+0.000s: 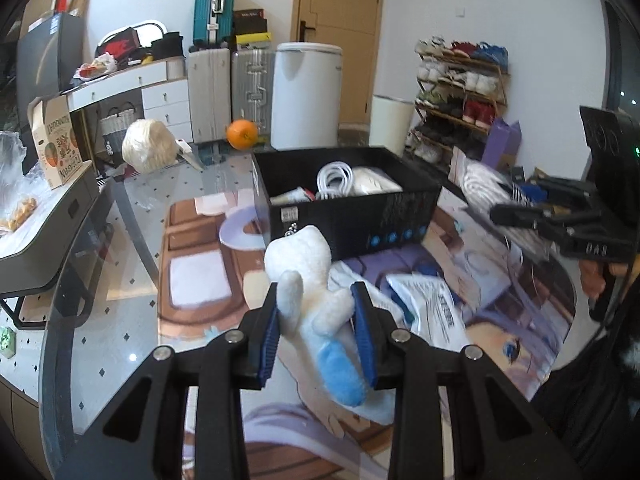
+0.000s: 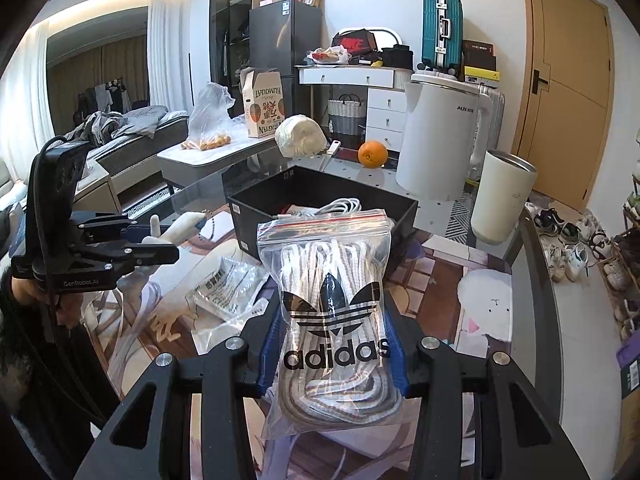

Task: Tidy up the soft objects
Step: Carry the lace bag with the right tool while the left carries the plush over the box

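My left gripper (image 1: 318, 300) is shut on a white and blue plush toy (image 1: 308, 280), held just above the printed mat in front of the black box (image 1: 400, 216). The toy's metal chain points toward the box. My right gripper (image 2: 334, 312) is shut on a clear zip bag of white laces (image 2: 328, 280) with a black logo, held upright before the same black box (image 2: 248, 216). That box holds a coiled white cable (image 1: 334, 178) and other white items. In the right wrist view the left gripper (image 2: 160, 246) shows at the left with the plush toy (image 2: 180, 226).
Flat plastic packets (image 1: 436, 312) (image 2: 224, 288) lie on the mat between the grippers. An orange (image 1: 241, 133), a pale round bundle (image 1: 146, 146), a white kettle (image 2: 440, 136) and a cream cup (image 2: 502, 196) stand beyond the box. A fruit carton (image 1: 58, 144) sits on the left.
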Available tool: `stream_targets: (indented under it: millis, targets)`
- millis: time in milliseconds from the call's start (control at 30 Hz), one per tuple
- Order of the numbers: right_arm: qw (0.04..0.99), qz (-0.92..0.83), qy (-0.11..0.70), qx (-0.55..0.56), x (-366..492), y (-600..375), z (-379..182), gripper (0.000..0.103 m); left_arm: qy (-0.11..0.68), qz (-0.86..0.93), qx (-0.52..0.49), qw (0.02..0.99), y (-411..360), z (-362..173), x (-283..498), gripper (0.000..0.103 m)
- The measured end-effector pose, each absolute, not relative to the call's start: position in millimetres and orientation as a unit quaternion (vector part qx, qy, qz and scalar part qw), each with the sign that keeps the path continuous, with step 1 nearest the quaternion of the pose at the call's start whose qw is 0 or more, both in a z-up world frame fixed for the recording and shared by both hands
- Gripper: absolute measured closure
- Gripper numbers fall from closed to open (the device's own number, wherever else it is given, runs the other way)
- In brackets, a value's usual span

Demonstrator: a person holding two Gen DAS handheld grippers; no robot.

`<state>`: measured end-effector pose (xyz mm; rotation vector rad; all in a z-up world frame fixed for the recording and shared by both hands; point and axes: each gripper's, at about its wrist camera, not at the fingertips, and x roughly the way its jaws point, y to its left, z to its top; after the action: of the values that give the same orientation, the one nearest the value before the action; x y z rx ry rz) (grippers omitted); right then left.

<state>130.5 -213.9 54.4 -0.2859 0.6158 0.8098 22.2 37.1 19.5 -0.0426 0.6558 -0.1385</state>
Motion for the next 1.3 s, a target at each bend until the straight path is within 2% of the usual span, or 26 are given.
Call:
stream_targets:
  millis: [500,1300]
  targets:
    - [0.873,0.385,0.276,-0.117,139,-188,74,0.059,0.263,-0.067,-0.015,0.962,27,51,53,0.071]
    - [0.886,0.344,0.298,-0.088,202,-160,78,0.059,0.262,-0.066,0.015,0.963,26,67,127,0.071]
